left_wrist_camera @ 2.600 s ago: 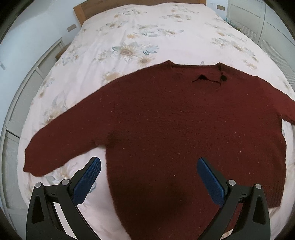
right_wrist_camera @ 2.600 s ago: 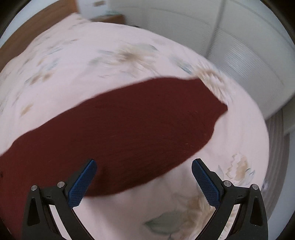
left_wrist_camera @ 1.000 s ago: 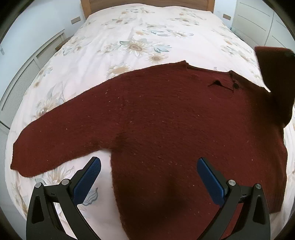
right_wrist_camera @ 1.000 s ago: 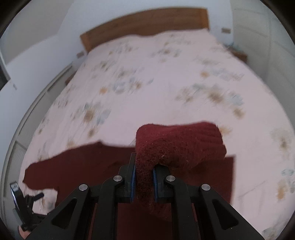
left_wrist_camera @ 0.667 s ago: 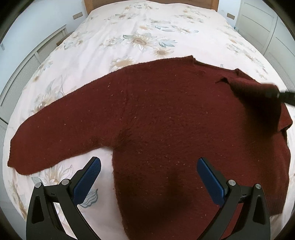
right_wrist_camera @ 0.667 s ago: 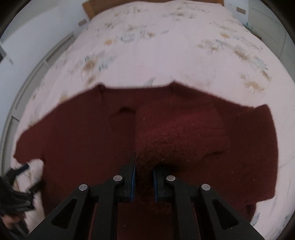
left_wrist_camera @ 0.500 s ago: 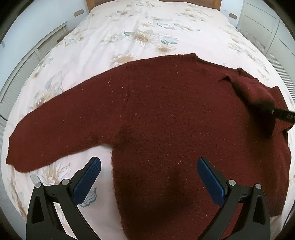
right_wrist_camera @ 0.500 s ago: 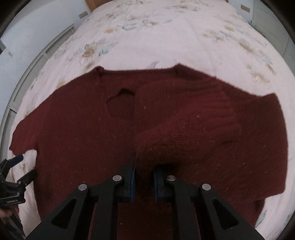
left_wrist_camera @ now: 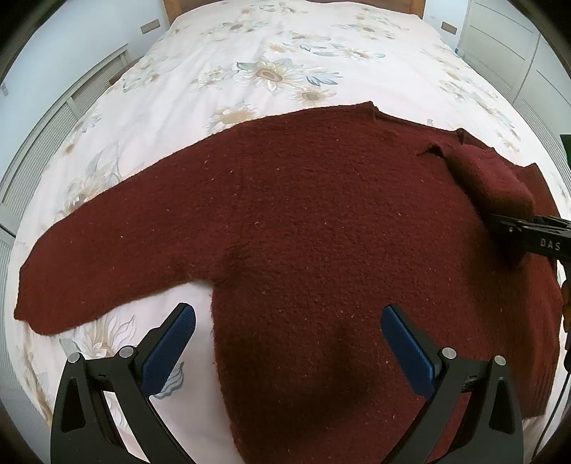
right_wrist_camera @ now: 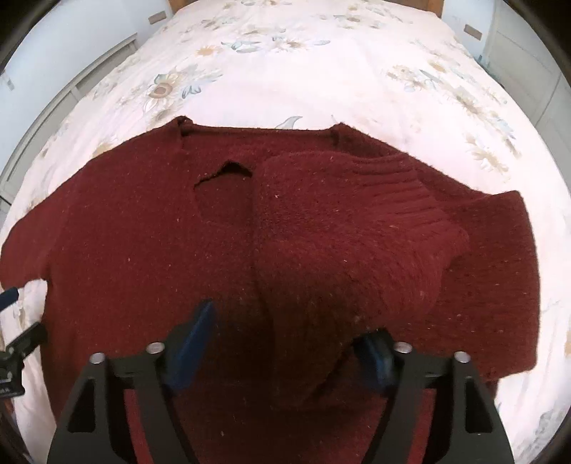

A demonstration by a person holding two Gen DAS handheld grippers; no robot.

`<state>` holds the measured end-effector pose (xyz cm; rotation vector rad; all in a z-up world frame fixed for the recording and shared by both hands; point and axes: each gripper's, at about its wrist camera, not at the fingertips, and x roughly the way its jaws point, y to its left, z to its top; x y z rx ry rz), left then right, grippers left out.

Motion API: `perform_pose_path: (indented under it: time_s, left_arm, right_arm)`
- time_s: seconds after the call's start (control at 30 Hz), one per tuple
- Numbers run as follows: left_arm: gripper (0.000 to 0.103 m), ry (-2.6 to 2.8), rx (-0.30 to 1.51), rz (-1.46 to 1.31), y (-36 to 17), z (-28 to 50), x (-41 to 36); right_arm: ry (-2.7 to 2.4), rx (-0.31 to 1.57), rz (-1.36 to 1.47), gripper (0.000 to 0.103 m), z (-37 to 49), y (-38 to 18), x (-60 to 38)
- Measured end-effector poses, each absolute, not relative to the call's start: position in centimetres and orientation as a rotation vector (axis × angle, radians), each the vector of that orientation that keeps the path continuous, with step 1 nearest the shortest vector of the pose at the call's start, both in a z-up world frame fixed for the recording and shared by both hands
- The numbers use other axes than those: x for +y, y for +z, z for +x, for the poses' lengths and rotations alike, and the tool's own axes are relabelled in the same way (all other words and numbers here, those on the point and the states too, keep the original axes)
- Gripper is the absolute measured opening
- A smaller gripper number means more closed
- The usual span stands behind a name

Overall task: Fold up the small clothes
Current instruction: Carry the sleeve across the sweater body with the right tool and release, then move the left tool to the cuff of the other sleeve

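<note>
A dark red knitted sweater (left_wrist_camera: 321,221) lies flat, front up, on the bed. Its left sleeve (left_wrist_camera: 107,242) stretches out to the side. The other sleeve (right_wrist_camera: 357,228) is folded in over the chest, with its ribbed cuff (right_wrist_camera: 410,192) beside the neckline. My right gripper (right_wrist_camera: 285,342) hovers low over that folded sleeve and its jaws are opening; the sleeve's end lies loose between them and drapes over the right pad. My left gripper (left_wrist_camera: 285,342) stands open above the sweater's lower left side, holding nothing.
The bed (left_wrist_camera: 278,53) has a pale floral cover and a wooden headboard (left_wrist_camera: 171,5) at the far end. White cupboards (left_wrist_camera: 506,43) stand along the right, and a louvred wall unit (left_wrist_camera: 43,125) runs along the left.
My right gripper carried the right sleeve down and across onto the chest, then its jaws parted and let the sleeve go. The left gripper stayed open and nearly still.
</note>
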<state>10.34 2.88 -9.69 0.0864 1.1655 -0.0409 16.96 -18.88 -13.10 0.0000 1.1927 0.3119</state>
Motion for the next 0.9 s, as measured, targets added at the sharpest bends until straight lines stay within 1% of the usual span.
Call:
perform_pose_path:
  time_s: [0.23, 0.4, 0.67, 0.9]
  left_arm:
    - [0.102, -0.039, 1.153, 0.104, -8.9, 10.3, 2.6]
    - [0.102, -0.062, 1.153, 0.118, -8.8, 10.4, 1.8]
    - [0.102, -0.151, 1.156, 0.166, -8.7, 11.6, -1.8]
    - [0.102, -0.218, 1.117, 0.239, -7.8, 13.6, -7.3]
  right_arm:
    - [0.327, 1.171, -0.015, 0.084, 15.8, -11.2, -20.9]
    - [0.293, 1.142, 0.0, 0.085, 14.1, -10.1, -24.6]
    - [0.15, 1.158, 0.08, 0.085, 12.5, -11.6, -31.5]
    - [0.064, 1.171, 0.153, 0.085, 10.7, -13.1, -36.2]
